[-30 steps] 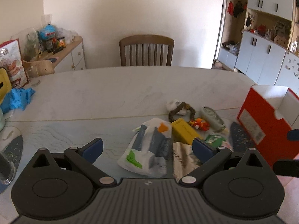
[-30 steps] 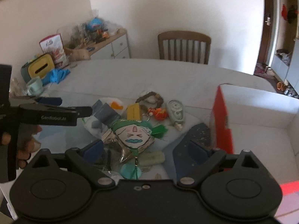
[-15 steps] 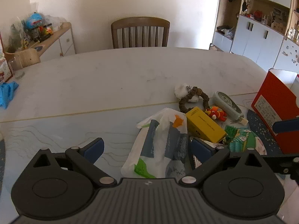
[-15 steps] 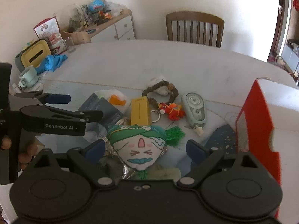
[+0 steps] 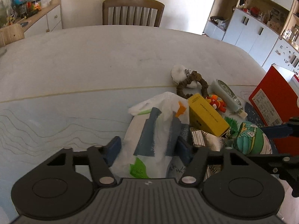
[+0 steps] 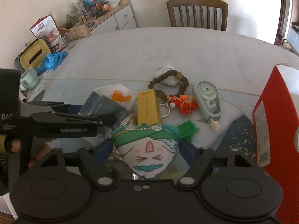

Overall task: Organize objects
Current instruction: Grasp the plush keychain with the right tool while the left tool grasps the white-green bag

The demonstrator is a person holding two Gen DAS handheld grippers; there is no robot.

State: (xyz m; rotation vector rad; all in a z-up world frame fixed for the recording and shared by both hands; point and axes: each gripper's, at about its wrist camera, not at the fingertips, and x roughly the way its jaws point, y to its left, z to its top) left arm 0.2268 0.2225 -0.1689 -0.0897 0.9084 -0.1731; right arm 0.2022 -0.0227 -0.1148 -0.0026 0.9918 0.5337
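- Pale marble-look counter point(image 5: 112, 59) fills most of both views; a wooden chair point(image 5: 133, 11) stands at its far edge, at the top of the frame.
- Red cardboard box point(image 6: 276, 123) stands upright at the right edge of the right wrist view, beside a dark speckled mat point(image 6: 237, 136).
- White plastic bag point(image 5: 155, 130) with grey-blue and green print lies in the lower centre of the left wrist view, between the spread fingers of the left gripper point(image 5: 149, 147); whether the pads touch it I cannot tell.
- Plush face doll point(image 6: 147, 149) with a green headscarf sits at lower centre of the right wrist view, between the fingers of the right gripper point(image 6: 145, 151), which flank it closely; a firm squeeze cannot be confirmed.
- Yellow carton point(image 6: 148, 107) lies just beyond the doll, touching the bag's edge.
- Grey-green tape dispenser point(image 6: 209, 100) lies right of centre, near the box.
- Brown bead bracelet point(image 6: 168, 84) rests on a white wad point(image 6: 166, 74) above the carton.
- Red-orange keychain toy point(image 6: 184, 102) lies between carton and dispenser.
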